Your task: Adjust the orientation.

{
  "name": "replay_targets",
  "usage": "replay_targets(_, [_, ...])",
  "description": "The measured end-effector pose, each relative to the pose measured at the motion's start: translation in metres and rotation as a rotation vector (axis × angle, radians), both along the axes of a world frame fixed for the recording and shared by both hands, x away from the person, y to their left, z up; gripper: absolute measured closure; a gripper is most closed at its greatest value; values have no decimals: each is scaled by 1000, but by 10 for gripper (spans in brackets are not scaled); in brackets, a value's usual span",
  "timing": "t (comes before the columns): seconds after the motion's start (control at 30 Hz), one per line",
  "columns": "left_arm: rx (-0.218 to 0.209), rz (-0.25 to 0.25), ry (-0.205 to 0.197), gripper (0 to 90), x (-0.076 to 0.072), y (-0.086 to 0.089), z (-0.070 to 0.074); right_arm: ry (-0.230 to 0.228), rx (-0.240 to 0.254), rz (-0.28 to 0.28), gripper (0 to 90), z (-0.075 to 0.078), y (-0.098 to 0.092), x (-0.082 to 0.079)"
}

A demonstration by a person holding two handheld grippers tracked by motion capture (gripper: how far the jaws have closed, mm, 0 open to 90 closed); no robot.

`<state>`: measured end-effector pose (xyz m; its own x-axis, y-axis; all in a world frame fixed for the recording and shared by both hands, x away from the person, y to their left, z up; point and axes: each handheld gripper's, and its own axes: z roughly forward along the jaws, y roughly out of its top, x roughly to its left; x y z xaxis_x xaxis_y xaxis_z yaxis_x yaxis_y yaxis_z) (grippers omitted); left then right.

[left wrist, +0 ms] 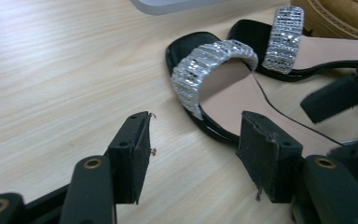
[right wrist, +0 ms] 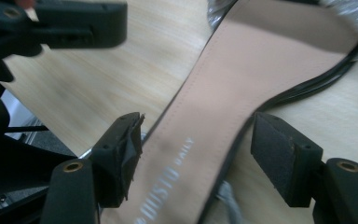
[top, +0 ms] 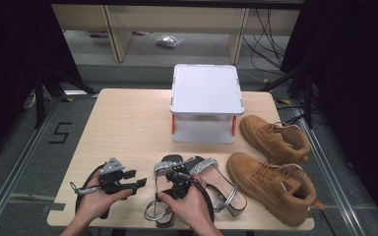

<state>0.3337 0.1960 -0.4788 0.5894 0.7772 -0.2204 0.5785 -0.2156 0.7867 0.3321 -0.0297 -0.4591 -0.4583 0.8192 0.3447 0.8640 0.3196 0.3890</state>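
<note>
the light wooden table [top: 123, 123] carried everything, and the biggest thing on it was 1 white lidded plastic box with orange latches [top: 206, 102] at the far middle, closed. next in size came 2 tan suede lace-up boots [top: 270, 183], side by side at the right and toes pointing toward the box; they looked already set as a pair. then 2 black sandals with silver rhinestone straps and beige insoles [top: 216, 183] lay close together at the near middle, toes toward the box, and by my reading the work of lining them up beside the boots was about finished, with perhaps a last nudge of the left sandal [left wrist: 223, 88] remaining. smallest were the 2 tools. the right gripper [right wrist: 196, 154] hovered over that sandal's insole, its jaws spread wide to either side of the sole without pressing it, so nothing was held. the left gripper [left wrist: 193, 149] sat just left of the sandals above bare wood, jaws also apart and empty.
</note>
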Motion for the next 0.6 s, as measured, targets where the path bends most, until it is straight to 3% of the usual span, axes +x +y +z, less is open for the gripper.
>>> replay_targets(0.03, [-4, 6, -2, 431, 0, 1, 0, -8, -16, 6, 336, -2, 3, 1])
replay_targets(0.07, [11, -5, 2, 430, 0, 4, 0, 15, -28, -16, 323, -3, 7, 0])
replay_targets(0.1, [-6, 8, 5, 431, -1, 3, 0, 40, -58, -45, 314, -2, 11, -1])
replay_targets(0.13, [1, 12, 0, 431, -1, 4, -1, 23, -59, -33, 307, -5, 12, 0])
replay_targets(0.2, [0, 10, 4, 432, -1, 4, -3, 39, -92, -51, 292, -4, 14, 1])
replay_targets(0.33, [10, 2, 14, 432, 0, 5, -5, 53, -105, -85, 274, -5, 19, 0])
replay_targets(0.4, [0, 9, 16, 432, 0, 5, -6, 52, -105, -70, 270, -7, 19, 2])
replay_targets(0.43, [1, 11, 16, 432, 0, 5, -6, 30, -111, -67, 267, -8, 19, 3])
replay_targets(0.47, [6, 13, 15, 432, 0, 5, -6, 77, -117, -93, 260, -6, 21, 2])
replay_targets(0.6, [4, 13, 9, 432, 1, 5, -5, 109, -129, -85, 247, -8, 20, 6])
